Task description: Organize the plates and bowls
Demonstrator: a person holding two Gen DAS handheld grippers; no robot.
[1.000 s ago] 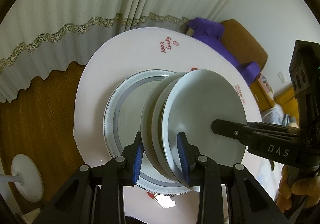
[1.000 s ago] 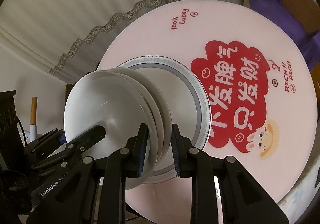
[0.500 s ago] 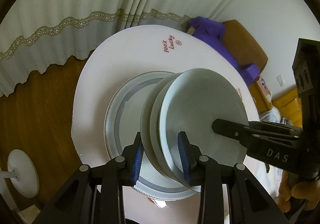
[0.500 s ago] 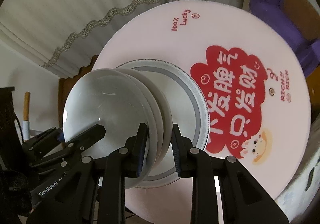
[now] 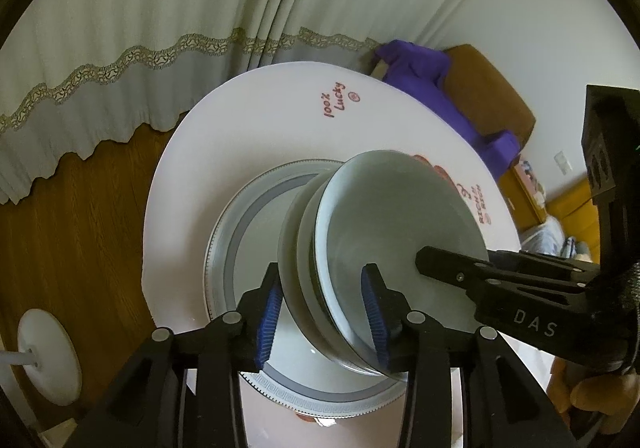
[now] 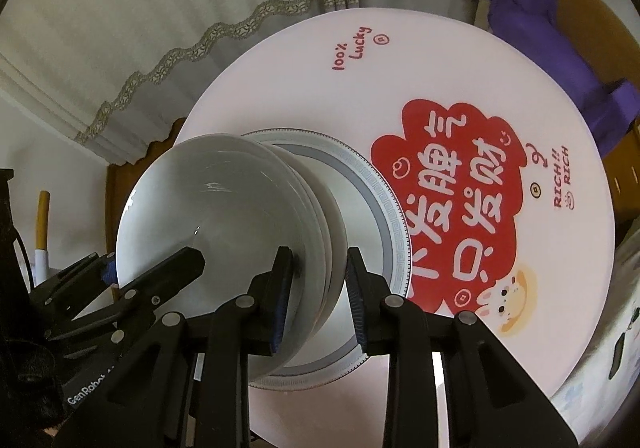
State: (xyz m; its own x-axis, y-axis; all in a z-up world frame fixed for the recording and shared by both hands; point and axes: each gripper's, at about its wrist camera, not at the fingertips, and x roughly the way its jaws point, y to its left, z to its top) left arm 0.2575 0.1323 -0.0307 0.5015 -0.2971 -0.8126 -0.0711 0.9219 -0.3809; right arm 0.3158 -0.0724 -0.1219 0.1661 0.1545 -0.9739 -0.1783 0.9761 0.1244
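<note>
A stack of white bowls [image 5: 392,232] is held above a large grey-rimmed plate [image 5: 240,248] lying on the round white table [image 5: 280,119]. My left gripper [image 5: 322,318] is shut on the stack's near rim. My right gripper [image 6: 320,296] is shut on the opposite rim of the same bowls [image 6: 224,207], above the plate [image 6: 384,207]. Each gripper shows in the other's view: the right one [image 5: 500,284] and the left one [image 6: 132,288]. Whether the stack touches the plate is hidden.
The table [image 6: 440,67] carries a red printed design [image 6: 452,199]. A chair with purple cloth [image 5: 432,67] stands behind it. Curtains [image 5: 160,27] hang at the back over the wooden floor [image 5: 80,228]. A white round lamp base [image 5: 48,356] stands on the floor at left.
Both grippers and the bowl stack have risen and drawn back from the table, still gripped the same way. The table and plate look smaller and farther.
</note>
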